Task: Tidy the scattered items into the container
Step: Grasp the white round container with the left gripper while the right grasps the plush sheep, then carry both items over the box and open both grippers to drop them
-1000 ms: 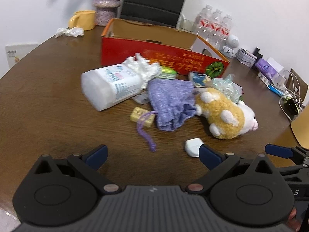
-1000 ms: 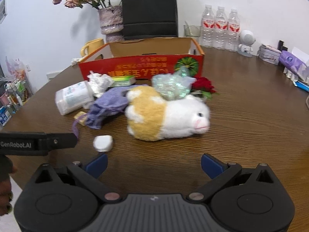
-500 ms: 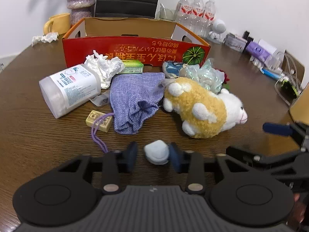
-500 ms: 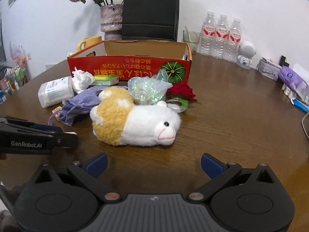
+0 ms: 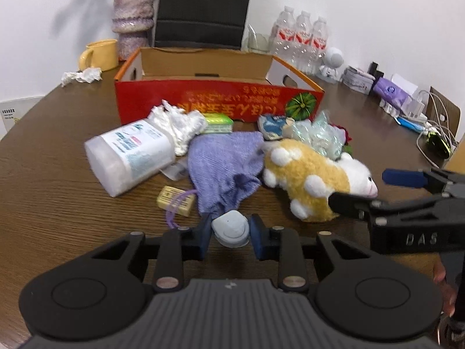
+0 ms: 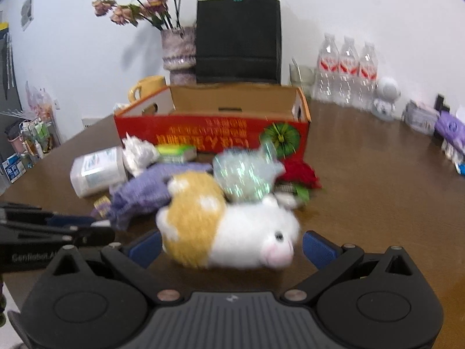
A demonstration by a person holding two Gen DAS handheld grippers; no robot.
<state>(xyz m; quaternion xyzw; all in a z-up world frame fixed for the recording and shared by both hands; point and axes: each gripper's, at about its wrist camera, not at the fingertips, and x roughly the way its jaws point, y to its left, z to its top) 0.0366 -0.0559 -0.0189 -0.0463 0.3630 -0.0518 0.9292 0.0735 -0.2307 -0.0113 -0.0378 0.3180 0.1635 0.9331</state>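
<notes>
Left gripper (image 5: 229, 234) clamped on small white rounded case (image 5: 231, 229), pads touching both sides, case at table level near front edge. Right gripper (image 6: 231, 247) spread wide, 2 blue pads flanking plush toy (image 6: 229, 232): toy lies directly ahead between fingers, long axis crosswise to them, pink snout toward right pad. Right side nearer plush; left already loaded. Red cardboard box (image 5: 218, 101) straight beyond pile, open top, well apart from both tongs. Purple drawstring pouch (image 5: 223, 165) and wipes canister (image 5: 130, 154) between tongs and box.

The left hand-held gripper (image 5: 230, 233) clamps a small white case (image 5: 231, 228) above the table (image 5: 58, 209).
</notes>
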